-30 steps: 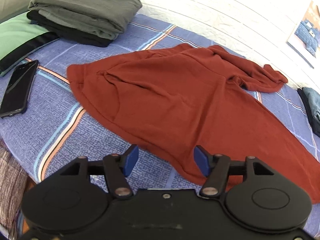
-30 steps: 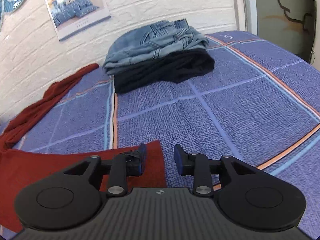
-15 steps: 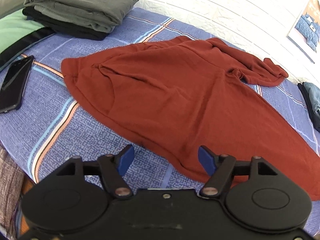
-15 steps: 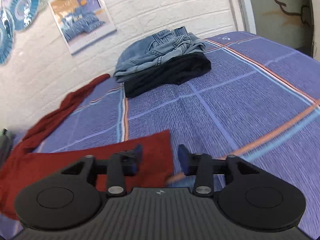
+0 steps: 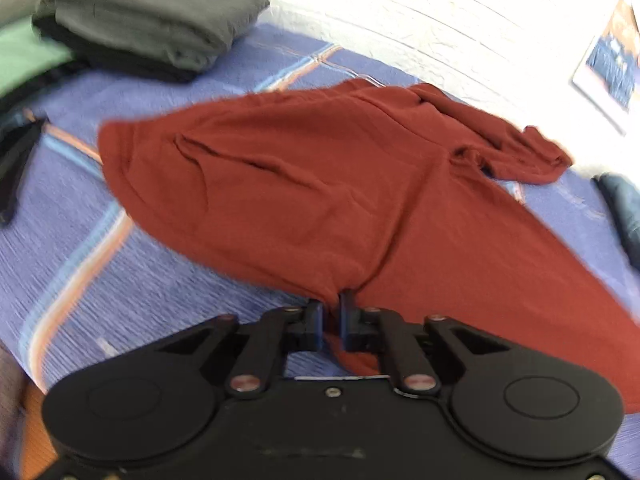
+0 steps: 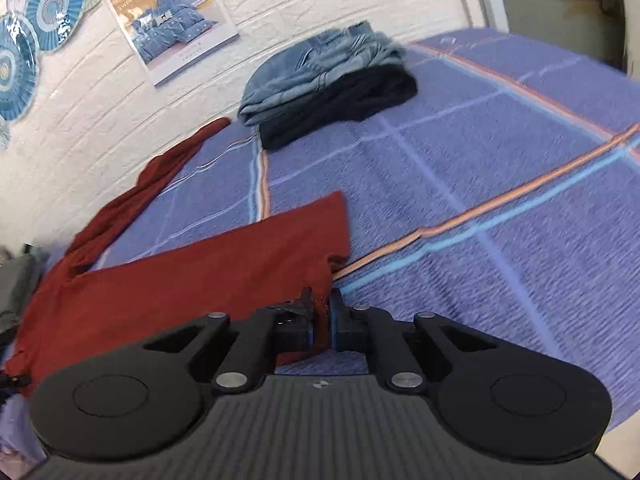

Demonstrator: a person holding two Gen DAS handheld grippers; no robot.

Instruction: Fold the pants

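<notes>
Rust-red pants (image 5: pixel 320 184) now pinched by both tongs, left (image 5: pixel 330 318) on near edge, right (image 6: pixel 320 316) closing on hem corner, so first fold's prob next

Wall poster (image 6: pixel 176 20) showing bedding: "Sweet DAY" printed across its orange top band. Smaller print below too small to read.

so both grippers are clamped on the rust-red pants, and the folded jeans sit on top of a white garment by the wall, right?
Not quite. The right wrist view shows the folded jeans resting on a black garment, not a white one. The rest holds: the left gripper and the right gripper each pinch an edge of the rust-red pants.
</notes>
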